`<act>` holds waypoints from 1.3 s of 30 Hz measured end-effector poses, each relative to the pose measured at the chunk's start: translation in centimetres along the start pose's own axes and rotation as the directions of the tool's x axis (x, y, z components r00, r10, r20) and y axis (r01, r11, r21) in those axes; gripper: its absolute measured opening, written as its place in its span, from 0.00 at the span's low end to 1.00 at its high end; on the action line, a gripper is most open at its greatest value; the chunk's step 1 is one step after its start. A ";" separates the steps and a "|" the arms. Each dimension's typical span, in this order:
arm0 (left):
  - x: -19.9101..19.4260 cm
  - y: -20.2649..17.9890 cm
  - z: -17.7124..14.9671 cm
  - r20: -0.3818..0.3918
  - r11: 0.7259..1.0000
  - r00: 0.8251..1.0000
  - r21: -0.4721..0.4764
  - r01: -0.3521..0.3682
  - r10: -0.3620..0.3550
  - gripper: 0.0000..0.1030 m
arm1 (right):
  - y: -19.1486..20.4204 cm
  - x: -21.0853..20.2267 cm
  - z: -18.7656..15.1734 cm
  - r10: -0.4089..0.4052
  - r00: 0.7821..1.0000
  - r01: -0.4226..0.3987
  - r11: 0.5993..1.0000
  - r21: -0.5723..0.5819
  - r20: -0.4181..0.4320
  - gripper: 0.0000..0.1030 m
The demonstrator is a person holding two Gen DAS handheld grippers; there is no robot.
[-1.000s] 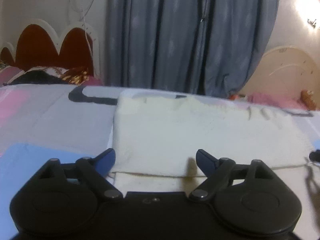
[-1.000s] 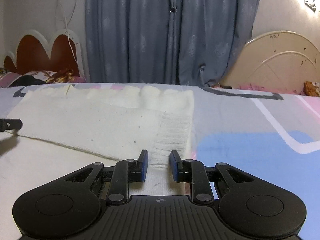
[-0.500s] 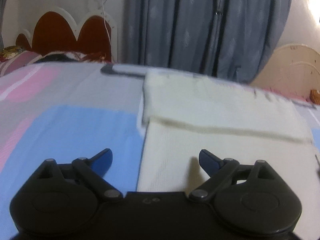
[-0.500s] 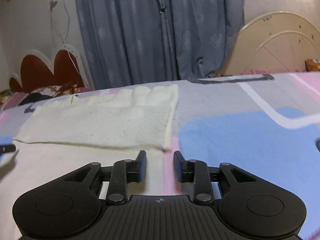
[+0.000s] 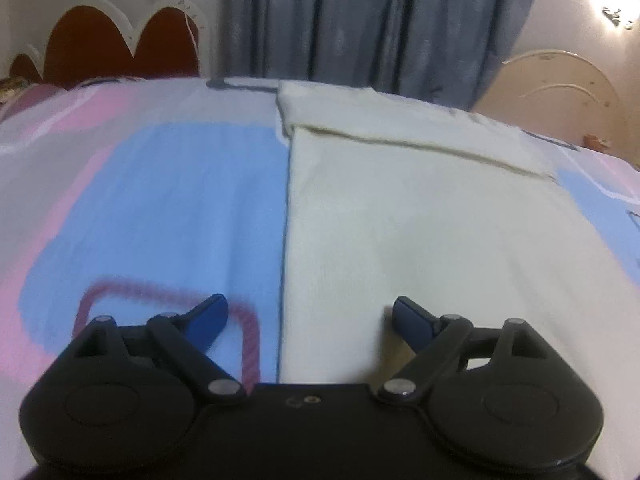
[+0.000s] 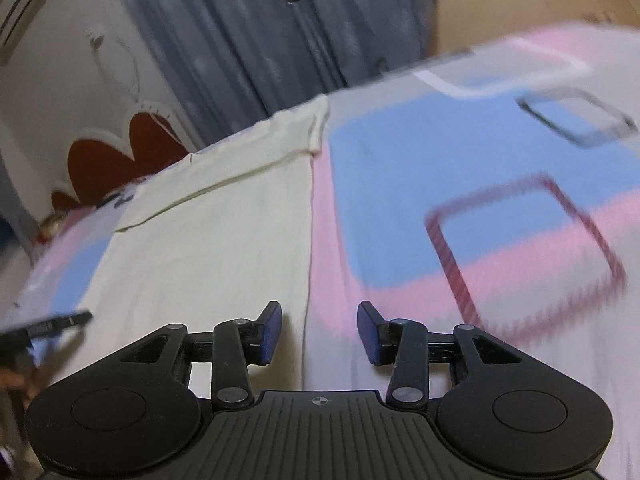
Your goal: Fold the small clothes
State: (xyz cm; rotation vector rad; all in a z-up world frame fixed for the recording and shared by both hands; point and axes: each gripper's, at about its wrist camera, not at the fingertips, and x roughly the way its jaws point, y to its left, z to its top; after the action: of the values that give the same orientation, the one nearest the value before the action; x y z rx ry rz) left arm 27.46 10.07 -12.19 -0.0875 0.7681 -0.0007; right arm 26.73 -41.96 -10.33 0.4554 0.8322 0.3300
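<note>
Bedroom setting: blue-grey curtains (image 5: 360, 20) hang behind a bed whose bedsheet (image 5: 160, 200) is printed in pink, pale blue and white blocks, with a scalloped red headboard (image 5: 116, 48) at the far left.

Item under work: a cream garment (image 5: 420, 220) lies flat on the bedsheet. Its far end is already turned back on itself, leaving a doubled band with a visible hem line across the cloth. The long axis runs away from both cameras, toward the curtains.

Left gripper (image 5: 308, 314): jaws wide apart, holding nothing. It sits at the near end of the garment, straddling the garment's left edge, with one blue fingertip over the bedsheet and the other over the cloth.

Right gripper (image 6: 319, 330): jaws apart, though less widely, holding nothing. It straddles the garment's right edge (image 6: 310, 240) in the same way, left fingertip over cloth, right fingertip over pink bedsheet. This view is tilted and motion-blurred. A dark object at its lower left is probably the other gripper, but that cannot be confirmed.

Whether either tool touches the cloth cannot be told.

Assessment: each gripper is placed at its own near side of the garment, neither notably nearer than the other. The unfolded length lies straight ahead of both. The next fold likely requires closing on the two near corners and carrying them forward along the long axis to meet the doubled band. Risk: uneven lift would skew the edges
</note>
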 end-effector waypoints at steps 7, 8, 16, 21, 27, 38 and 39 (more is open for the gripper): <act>-5.7 1.6 -4.9 -0.029 0.994 0.994 0.007 0.105 -0.104 0.84 | 0.0 -4.7 -3.9 0.059 0.997 -0.054 0.994 0.094 -0.057 0.40; -6.4 1.9 -5.4 -0.036 0.992 0.992 0.000 0.123 -0.123 0.84 | 0.1 -5.3 -4.5 0.070 0.995 -0.063 0.992 0.107 -0.064 0.40; -8.7 5.0 -7.8 -0.024 0.899 0.936 -0.290 0.329 -0.351 0.67 | 0.8 -7.7 -7.2 0.132 0.989 -0.119 0.980 0.162 -0.068 0.40; -7.2 5.6 -7.5 -0.035 0.849 0.904 -0.360 0.388 -0.427 0.59 | -0.7 -6.5 -6.2 0.176 0.984 -0.159 0.950 0.270 -0.039 0.40; -5.4 5.2 -6.8 -0.032 0.823 0.882 -0.377 0.425 -0.470 0.59 | -1.4 -4.5 -4.9 0.251 0.967 -0.224 0.922 0.316 -0.046 0.40; -5.0 5.0 -6.3 -0.055 0.855 0.899 -0.342 0.391 -0.434 0.37 | -1.0 -3.9 -5.2 0.316 0.940 -0.281 0.931 0.232 -0.128 0.12; -5.0 4.9 -6.2 -0.054 0.860 0.903 -0.334 0.386 -0.426 0.06 | -0.7 -4.1 -5.1 0.316 0.941 -0.286 0.934 0.215 -0.122 0.08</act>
State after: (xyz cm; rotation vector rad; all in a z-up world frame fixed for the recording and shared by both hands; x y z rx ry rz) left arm 19.45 14.63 -13.53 -0.5627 0.8597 -0.2907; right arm 20.28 -43.05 -11.13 0.7525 0.9514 0.5772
